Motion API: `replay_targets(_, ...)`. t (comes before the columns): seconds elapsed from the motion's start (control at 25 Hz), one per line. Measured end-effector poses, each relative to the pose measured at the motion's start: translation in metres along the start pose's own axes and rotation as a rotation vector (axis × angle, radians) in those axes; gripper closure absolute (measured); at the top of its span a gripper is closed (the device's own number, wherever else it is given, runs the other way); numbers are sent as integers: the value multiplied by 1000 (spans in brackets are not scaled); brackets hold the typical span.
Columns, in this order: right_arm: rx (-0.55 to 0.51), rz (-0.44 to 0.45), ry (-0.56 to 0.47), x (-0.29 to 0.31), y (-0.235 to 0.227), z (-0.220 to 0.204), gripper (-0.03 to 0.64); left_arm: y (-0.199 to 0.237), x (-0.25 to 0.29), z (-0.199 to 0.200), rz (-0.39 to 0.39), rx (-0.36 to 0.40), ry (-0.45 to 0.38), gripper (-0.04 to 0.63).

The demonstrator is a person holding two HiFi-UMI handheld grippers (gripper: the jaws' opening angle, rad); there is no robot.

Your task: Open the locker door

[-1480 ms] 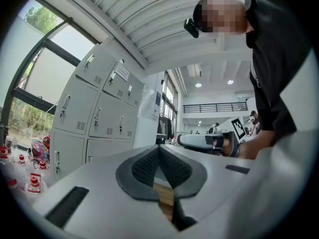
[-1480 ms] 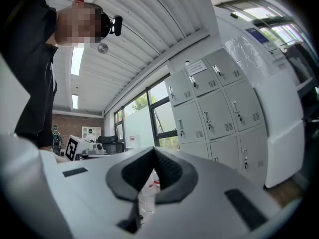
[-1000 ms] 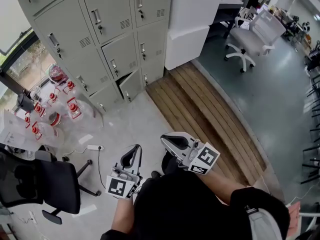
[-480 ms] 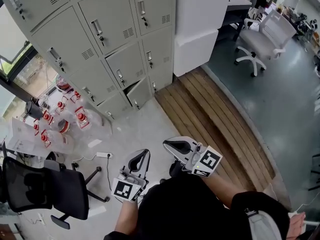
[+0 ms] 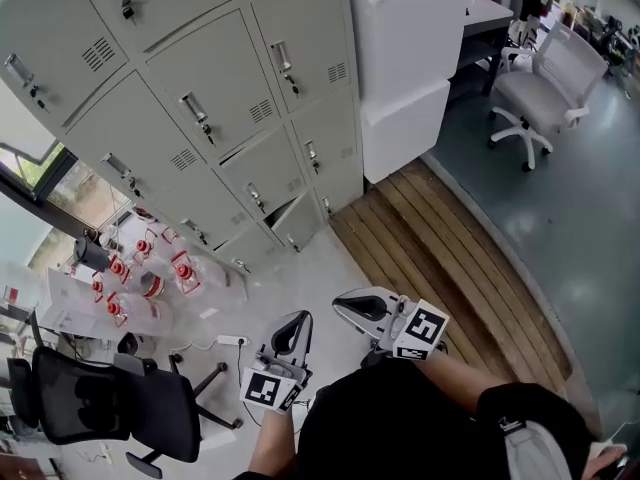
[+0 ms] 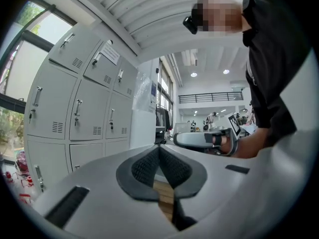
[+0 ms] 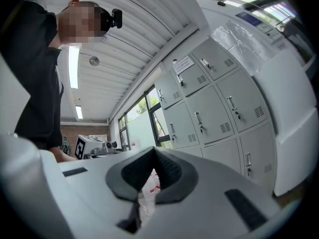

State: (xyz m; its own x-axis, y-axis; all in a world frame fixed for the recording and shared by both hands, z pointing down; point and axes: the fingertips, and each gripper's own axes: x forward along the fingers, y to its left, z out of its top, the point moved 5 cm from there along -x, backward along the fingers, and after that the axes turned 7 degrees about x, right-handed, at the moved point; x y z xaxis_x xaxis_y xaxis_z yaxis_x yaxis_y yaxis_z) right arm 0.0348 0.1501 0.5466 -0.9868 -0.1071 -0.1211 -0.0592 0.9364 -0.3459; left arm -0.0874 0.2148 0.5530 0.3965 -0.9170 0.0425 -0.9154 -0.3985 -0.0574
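L gripper [image 5: 296, 320] & R gripper [image 5: 347, 302] at bottom centre, both w/ jaws closed tight, nothing between, well apart from grey lockers [image 5: 230, 118] upper left, one low locker door [image 5: 299, 222] ajar

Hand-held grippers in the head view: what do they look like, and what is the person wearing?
The left hand-held gripper and the right hand-held gripper are light grey tapering shells with dark ribbed pads at the tip. Each carries a cube with black-and-white square markers. No cables show. The person wears a black top.
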Motion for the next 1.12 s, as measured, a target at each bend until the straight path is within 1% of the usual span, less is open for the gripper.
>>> replay_targets(0.08,5,10,3,-3,-16,10,607,2,18,6,4,12,10,580)
replay_targets(0.24,6,21,9,-13,-48,24,607,7,52,17,21,9,-4,580)
replay_targets(0.4,9,31,14,-14,-80,28,607,12,81,13,22,37,14,580)
replay_targets(0.48,9,23,4,-15,-92,31,607,16,93,12,15,27,21,580)
replay_targets(0.64,41,-11,-13,-21,-113,30,607,31,112,12,25,-26,20,580)
replay_targets(0.72,46,-29,-16,-24,-123,31,607,39,121,13,20,-29,17,580)
replay_targets(0.92,63,-113,-32,-32,-150,31,607,56,151,7,-39,-23,17,581)
replay_targets(1.12,78,-163,-17,-2,-172,29,607,90,174,5,-97,-31,-11,580)
